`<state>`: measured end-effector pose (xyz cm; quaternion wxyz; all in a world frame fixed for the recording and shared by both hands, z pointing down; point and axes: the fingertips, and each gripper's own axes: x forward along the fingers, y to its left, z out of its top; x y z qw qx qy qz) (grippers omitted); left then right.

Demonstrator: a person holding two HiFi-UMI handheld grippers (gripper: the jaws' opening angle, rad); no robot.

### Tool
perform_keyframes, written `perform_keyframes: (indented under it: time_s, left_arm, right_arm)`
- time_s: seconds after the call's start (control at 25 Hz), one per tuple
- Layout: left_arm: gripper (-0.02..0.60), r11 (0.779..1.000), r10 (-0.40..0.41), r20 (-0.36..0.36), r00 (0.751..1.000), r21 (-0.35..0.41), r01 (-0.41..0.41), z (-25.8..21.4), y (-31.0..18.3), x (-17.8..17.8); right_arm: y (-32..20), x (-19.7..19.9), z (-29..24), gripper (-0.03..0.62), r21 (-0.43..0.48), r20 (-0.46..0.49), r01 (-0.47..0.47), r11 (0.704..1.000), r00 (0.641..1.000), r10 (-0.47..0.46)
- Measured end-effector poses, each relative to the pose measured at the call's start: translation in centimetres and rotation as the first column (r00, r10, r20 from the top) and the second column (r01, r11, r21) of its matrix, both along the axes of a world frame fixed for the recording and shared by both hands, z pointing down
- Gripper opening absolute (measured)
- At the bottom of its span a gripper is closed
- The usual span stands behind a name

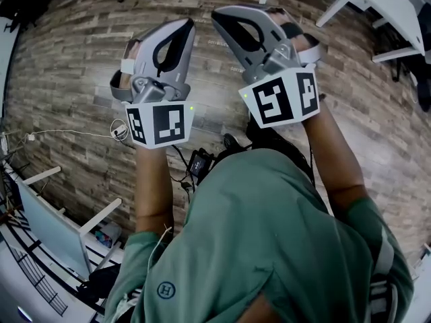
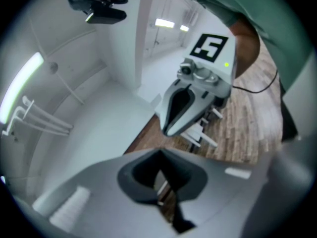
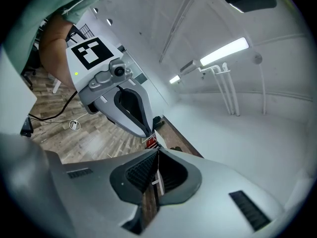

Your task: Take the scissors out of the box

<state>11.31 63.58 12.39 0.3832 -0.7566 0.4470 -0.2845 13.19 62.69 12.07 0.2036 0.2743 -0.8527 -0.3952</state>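
Observation:
Neither scissors nor a box shows in any view. In the head view both grippers are held out level, side by side over a wooden floor (image 1: 81, 79). My left gripper (image 1: 188, 24) has its jaws together with nothing between them. My right gripper (image 1: 219, 14) is just beside it, jaws also together and empty. In the left gripper view my left gripper (image 2: 159, 153) is shut, and the right gripper (image 2: 169, 130) hangs close ahead of it. In the right gripper view my right gripper (image 3: 158, 150) is shut, with the left gripper (image 3: 148, 133) near its tip.
White table legs (image 1: 340, 5) stand at the far right of the floor. A white cable (image 1: 67, 133) lies at the left and a desk edge (image 1: 47, 227) is at lower left. A white wall (image 2: 99, 113) and a small red thing (image 3: 151, 144) lie ahead.

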Motion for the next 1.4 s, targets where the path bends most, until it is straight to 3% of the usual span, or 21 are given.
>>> perform_keyframes:
  time_s: [0.72,1.12,1.4]
  left_arm:
    - [-0.002,0.991,-0.136,0.024,0.99,-0.006,0.137,-0.2,-15.1,0.8]
    - [-0.002,0.992,-0.121,0.024,0.992,-0.028,0.121,0.4,-21.4,0.0]
    - [-0.002,0.996,-0.084,0.013,0.996,-0.026,0.084,0.8,-26.6,-3.6]
  right_arm:
    - [-15.6,1.2,-0.7,0.007,0.005,0.04,0.123,0.992,0.992,-0.123]
    - [-22.0,0.4,0.1,0.008,-0.022,0.039,0.111,0.994,0.993,-0.11]
    - [-27.1,-3.1,0.5,0.007,-0.024,0.027,0.072,0.997,0.997,-0.072]
